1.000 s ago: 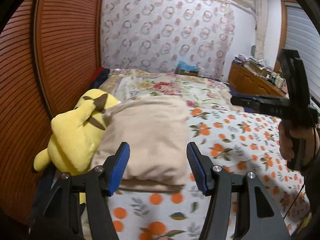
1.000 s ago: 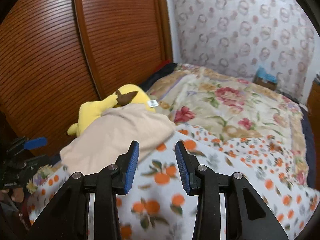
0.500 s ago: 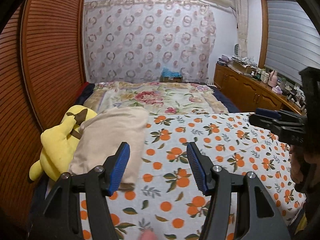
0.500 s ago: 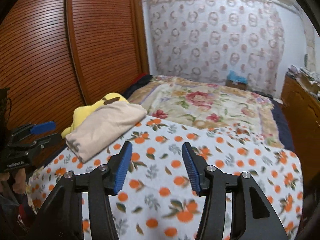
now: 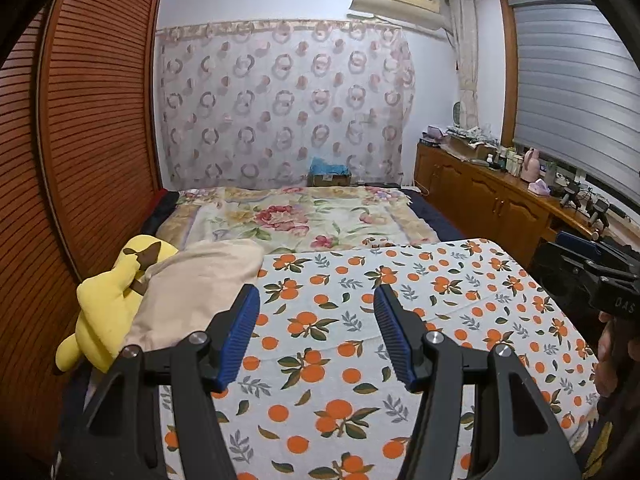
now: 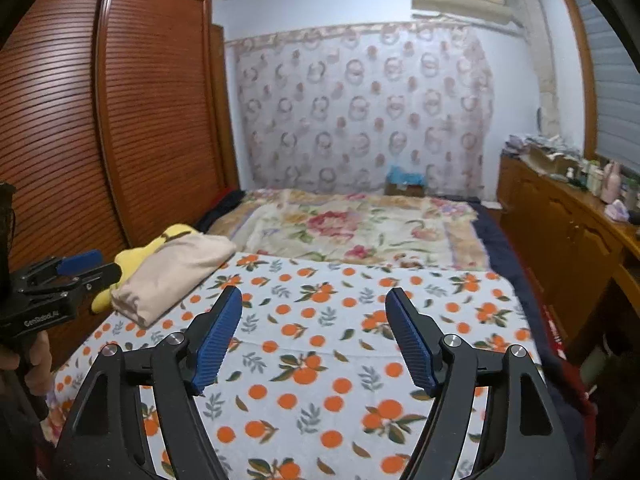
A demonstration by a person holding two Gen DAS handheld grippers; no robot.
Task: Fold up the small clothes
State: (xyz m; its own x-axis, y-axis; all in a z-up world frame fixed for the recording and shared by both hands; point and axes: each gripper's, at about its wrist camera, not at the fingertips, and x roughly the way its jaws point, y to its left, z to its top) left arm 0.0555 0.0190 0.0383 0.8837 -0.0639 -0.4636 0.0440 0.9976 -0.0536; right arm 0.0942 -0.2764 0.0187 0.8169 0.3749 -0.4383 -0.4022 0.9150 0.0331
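Bed cover [image 5: 360,320]: white spread printed with oranges and green leaves, laid flat over the near half of the bed; floral quilt [image 5: 296,216] beyond it.
Wardrobe [image 6: 120,120]: slatted red-brown doors along the left edge of the bed.
Folded garment [image 6: 176,272]: plain beige, folded into a thick rectangular pad with stacked layers showing at its near end; lies at the far left of the orange-print cover, resting partly on the yellow plush toy [image 5: 108,304] beside the wardrobe.
Left gripper [image 5: 316,332]: blue pads apart at a middling width, nothing between them, raised over bare cover; garment off to its left, not touched.
Right gripper [image 6: 316,332]: jaws opening, pads wide apart, nothing between them, above the middle of the cover and well apart from the garment.
Writing: white lettering on the left gripper's body in the right wrist view, too blurred to read for sure; partial letters on the right gripper's body in the left wrist view, cut off.
Against a second ago: then both grippers close up at the garment and plush; now drawn back, the garment small and off to the left, unchanged in shape.
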